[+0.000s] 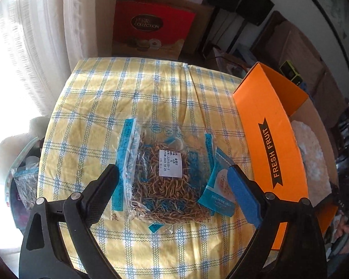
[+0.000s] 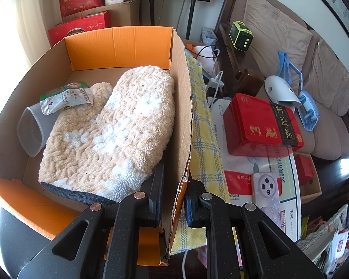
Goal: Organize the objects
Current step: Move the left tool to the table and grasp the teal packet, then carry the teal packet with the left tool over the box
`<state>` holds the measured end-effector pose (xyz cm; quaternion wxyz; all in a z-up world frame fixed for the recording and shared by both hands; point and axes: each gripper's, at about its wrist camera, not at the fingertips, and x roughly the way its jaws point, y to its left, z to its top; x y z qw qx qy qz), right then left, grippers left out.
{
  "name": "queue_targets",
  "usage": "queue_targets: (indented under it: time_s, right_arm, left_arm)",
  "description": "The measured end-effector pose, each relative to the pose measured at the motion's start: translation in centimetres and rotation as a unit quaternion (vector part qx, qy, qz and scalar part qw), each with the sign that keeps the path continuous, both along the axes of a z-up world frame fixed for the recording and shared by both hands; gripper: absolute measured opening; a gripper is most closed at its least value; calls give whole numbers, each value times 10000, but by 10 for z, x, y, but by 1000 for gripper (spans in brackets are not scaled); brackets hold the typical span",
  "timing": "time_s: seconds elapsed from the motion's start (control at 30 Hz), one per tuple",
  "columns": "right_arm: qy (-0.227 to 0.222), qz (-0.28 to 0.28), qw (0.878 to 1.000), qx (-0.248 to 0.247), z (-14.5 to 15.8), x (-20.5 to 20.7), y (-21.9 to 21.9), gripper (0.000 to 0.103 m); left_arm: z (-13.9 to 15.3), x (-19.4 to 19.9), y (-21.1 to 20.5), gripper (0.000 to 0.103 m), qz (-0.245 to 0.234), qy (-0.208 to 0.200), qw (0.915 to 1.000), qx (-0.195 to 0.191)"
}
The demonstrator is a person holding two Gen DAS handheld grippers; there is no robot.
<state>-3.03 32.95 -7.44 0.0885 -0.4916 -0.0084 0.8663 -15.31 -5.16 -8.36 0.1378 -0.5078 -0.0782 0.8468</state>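
A clear bag of dried brown herbs [image 1: 167,176] with a white label lies on the yellow checked cloth [image 1: 128,88], over a light-blue sachet [image 1: 221,186]. My left gripper [image 1: 174,181] hovers open just above the bag, one finger on each side, pads not touching it. The orange cardboard box [image 1: 270,139] stands to the right. In the right wrist view my right gripper [image 2: 174,200] is shut on the box's right wall [image 2: 181,116]. Inside the box lie a fluffy beige oven mitt [image 2: 114,132], a green-and-white sachet [image 2: 67,97] and a clear plastic cup [image 2: 31,130].
A red gift box [image 1: 151,28] stands behind the table, and a bin with bags [image 1: 23,176] sits at the left. Right of the box, a red tin [image 2: 260,125], a phone [image 2: 266,190], a green device [image 2: 240,36] and a sofa [image 2: 290,58] crowd the space.
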Motion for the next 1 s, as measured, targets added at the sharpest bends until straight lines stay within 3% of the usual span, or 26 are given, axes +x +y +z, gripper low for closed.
queue_targets:
  time_s: [0.3, 0.43, 0.67, 0.83, 1.0]
  right_arm:
    - [-7, 0, 10000, 3, 0, 0, -2, 15]
    - [-8, -2, 10000, -1, 0, 0, -2, 15]
    - [-8, -3, 10000, -9, 0, 1, -2, 15]
    - [-8, -4, 10000, -9, 0, 0, -2, 15]
    - [-9, -4, 10000, -10, 0, 0, -2, 15]
  left_arm:
    - [-7, -6, 32, 66, -482, -134, 9987, 20]
    - [-9, -7, 44, 44, -732, -227, 9970, 67]
    - [-12, -7, 55, 40, -913, -258, 9955, 10]
    - [-18, -6, 61, 9, -976, -328, 9946, -158]
    - [-15, -1, 63, 1, -977, -188, 9946, -297]
